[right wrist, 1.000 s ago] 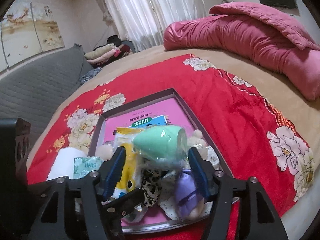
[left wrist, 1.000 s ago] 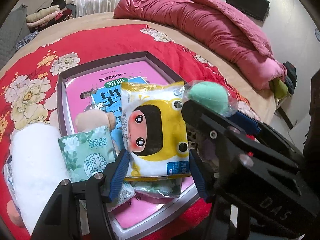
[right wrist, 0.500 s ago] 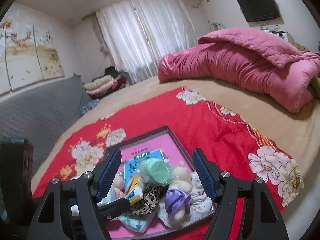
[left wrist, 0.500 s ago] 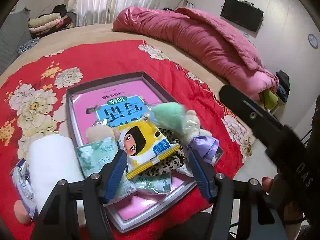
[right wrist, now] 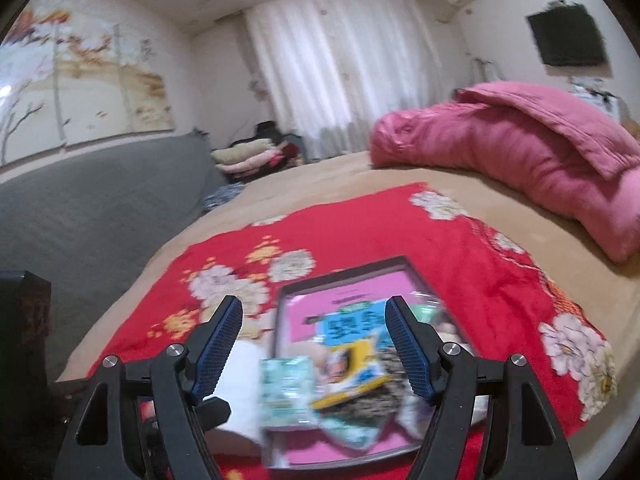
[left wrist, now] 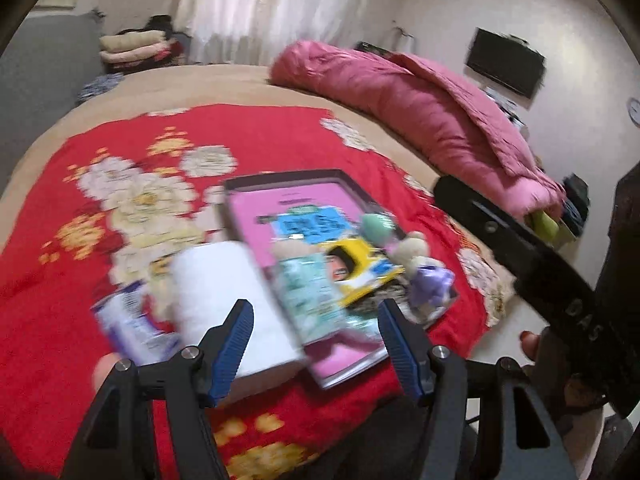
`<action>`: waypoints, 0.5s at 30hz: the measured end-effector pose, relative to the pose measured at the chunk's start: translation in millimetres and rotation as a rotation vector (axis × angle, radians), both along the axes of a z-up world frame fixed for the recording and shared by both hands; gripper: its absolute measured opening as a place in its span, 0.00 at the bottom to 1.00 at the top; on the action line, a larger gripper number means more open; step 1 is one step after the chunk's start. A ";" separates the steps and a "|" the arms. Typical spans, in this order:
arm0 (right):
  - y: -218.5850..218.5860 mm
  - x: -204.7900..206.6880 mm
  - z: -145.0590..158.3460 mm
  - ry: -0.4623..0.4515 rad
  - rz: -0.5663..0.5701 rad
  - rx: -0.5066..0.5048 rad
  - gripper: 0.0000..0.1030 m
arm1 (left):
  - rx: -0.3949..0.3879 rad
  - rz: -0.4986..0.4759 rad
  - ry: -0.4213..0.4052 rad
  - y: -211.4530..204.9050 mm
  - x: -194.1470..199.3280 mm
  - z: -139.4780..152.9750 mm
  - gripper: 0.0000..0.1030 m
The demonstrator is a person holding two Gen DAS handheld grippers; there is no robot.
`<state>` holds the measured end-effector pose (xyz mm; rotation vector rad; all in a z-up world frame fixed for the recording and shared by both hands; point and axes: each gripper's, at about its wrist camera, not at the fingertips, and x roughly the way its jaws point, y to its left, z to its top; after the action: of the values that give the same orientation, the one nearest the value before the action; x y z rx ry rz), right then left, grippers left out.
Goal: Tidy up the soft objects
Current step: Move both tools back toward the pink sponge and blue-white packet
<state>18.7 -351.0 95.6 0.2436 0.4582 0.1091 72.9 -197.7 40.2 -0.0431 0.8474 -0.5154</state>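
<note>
We see tray (left wrist: 240, 184) on floral blanket (left wrist: 60, 248) atop bed (left wrist: 224, 84). In tray: book (left wrist: 308, 224) at far end, packets (left wrist: 362, 266) and plush toys (left wrist: 416, 246) heaped at near right. Paper roll (left wrist: 224, 288) just left of tray, touching its edge; pouch (left wrist: 128, 324) left of roll. Quilt (left wrist: 420, 104) far right. Folded clothes (left wrist: 136, 46) far left.

- Home bedroom.
- Bed (right wrist: 360, 184) with rumpled pink quilt (right wrist: 520, 152).
- Curtained window (right wrist: 344, 72).
- Wall-mounted TV (right wrist: 568, 36).
- Folded clothes (right wrist: 248, 156) stacked aside.
</note>
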 end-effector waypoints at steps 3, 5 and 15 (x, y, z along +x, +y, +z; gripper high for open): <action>26.3 0.6 7.8 -0.005 0.061 -0.015 0.73 | -0.003 0.067 -0.002 36.7 -3.6 4.0 0.62; 42.3 1.1 10.8 -0.005 0.094 -0.033 0.73 | -0.004 0.118 -0.008 63.7 -5.2 5.6 0.62; 115.0 0.5 15.2 0.020 0.236 -0.099 0.73 | 0.027 0.264 0.051 160.5 -4.8 -23.0 0.62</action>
<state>19.3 -236.1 110.8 0.0928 0.5095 0.3146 68.0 -37.2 17.2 -0.1418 0.8834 -0.2553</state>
